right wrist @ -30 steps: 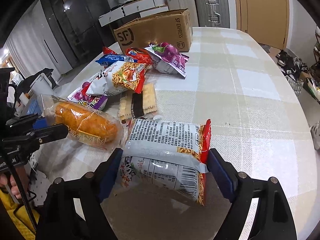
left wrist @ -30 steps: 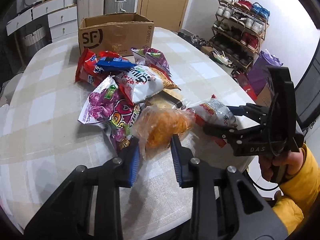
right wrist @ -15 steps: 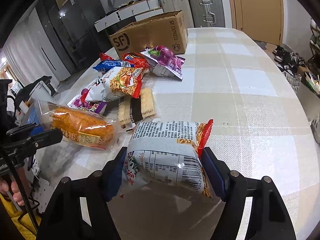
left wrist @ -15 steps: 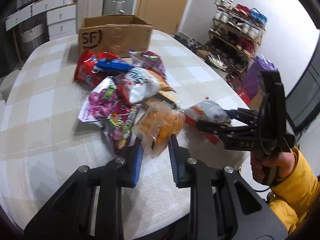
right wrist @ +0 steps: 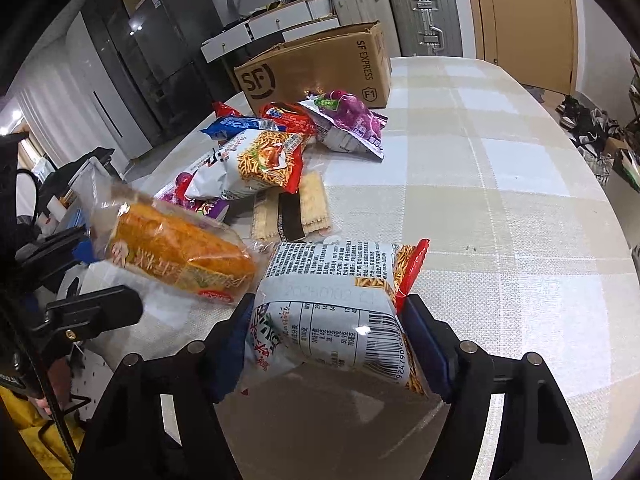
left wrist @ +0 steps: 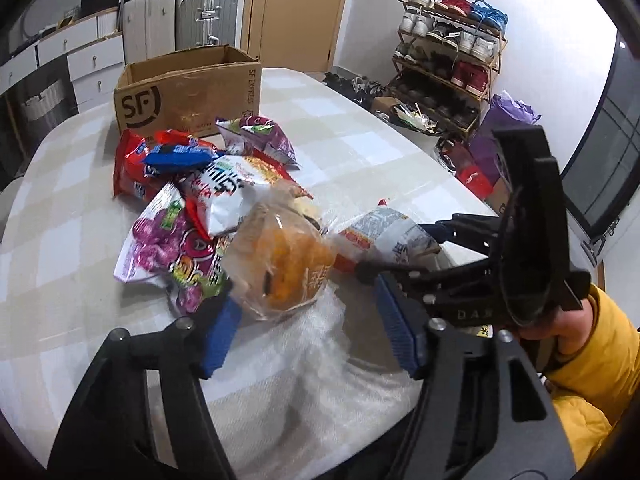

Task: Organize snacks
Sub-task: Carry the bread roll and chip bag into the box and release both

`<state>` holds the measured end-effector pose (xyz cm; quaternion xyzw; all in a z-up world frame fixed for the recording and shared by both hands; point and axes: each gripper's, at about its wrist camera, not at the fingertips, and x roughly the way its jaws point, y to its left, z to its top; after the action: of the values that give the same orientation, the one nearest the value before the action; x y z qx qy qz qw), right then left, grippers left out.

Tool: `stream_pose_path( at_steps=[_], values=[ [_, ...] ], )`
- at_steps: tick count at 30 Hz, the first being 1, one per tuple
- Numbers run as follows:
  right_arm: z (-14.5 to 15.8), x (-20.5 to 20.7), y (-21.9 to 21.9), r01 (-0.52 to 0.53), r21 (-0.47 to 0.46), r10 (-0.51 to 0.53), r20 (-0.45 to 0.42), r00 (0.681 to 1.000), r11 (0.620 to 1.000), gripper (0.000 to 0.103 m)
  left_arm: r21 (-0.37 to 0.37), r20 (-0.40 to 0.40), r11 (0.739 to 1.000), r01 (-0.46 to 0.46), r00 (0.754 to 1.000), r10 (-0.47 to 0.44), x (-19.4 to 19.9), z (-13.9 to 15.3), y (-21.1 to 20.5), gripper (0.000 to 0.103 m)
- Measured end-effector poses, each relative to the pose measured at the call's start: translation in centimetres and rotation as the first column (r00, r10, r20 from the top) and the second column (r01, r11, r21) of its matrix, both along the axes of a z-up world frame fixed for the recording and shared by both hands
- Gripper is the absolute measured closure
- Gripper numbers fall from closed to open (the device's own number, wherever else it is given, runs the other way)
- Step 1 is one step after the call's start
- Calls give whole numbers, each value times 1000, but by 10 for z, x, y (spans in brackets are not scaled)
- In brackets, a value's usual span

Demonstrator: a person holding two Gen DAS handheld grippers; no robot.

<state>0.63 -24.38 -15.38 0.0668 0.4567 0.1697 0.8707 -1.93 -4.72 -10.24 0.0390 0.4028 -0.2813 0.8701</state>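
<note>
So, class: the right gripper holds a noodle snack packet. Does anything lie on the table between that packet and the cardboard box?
Yes. Between the noodle packet in the right gripper and the cardboard box lies the snack pile: a cracker pack, a white noodle bag and a purple bag in front of the box. The table beside the pile is bare.

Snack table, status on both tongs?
Left tongs just opened, clear bread bag free. Right tongs clamped on noodle-snack pack. Snack pile lies before cardboard box.
</note>
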Motion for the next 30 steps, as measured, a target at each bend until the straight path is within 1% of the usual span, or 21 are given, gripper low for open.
stream_pose_path(
  at_steps=[4,5,6,7,8,11,14,17,19,22,26,27,30],
  values=[
    [0,0,2,-10,-7,10,6,1000,1000,29,-16,3,1000,-3,1000,3,12,-6,-6,41],
    [-1,0,2,-13,-6,13,7,1000,1000,29,-22,1,1000,-5,1000,5,15,-8,-6,43],
    [-1,-1,1,-14,-5,14,8,1000,1000,29,-28,0,1000,-6,1000,6,19,-10,-6,57],
    [-1,0,1,-17,-2,17,9,1000,1000,29,-35,1,999,-15,1000,15,22,-12,-6,68],
    [-1,-1,0,-18,-1,18,10,1000,1000,29,-46,-11,999,-12,1000,12,26,-14,-6,70],
    [-1,-1,-1,-17,9,17,12,1000,1000,29,-68,-27,997,-35,999,33,33,-15,-3,72],
    [0,0,-4,-13,25,13,9,1000,1000,30,-74,-15,995,-63,998,62,34,-10,2,73],
    [5,-2,-10,11,46,-11,15,1000,999,31,-95,-12,992,-82,997,82,31,1,13,73],
    [11,-5,-15,22,69,-24,26,999,997,31,-118,0,989,-91,996,92,28,14,23,73],
    [29,-9,-23,40,104,-46,58,997,994,31,-142,28,984,-109,993,114,26,37,36,73],
    [63,-10,-28,44,137,-62,126,990,990,31,-173,53,975,-139,987,150,35,72,57,73],
    [73,-8,-28,39,136,-59,145,988,990,31,-176,60,974,-143,986,155,38,79,61,73],
    [105,0,-21,10,94,-30,219,975,995,31,-180,88,968,-174,977,192,53,102,76,73]
  ],
)
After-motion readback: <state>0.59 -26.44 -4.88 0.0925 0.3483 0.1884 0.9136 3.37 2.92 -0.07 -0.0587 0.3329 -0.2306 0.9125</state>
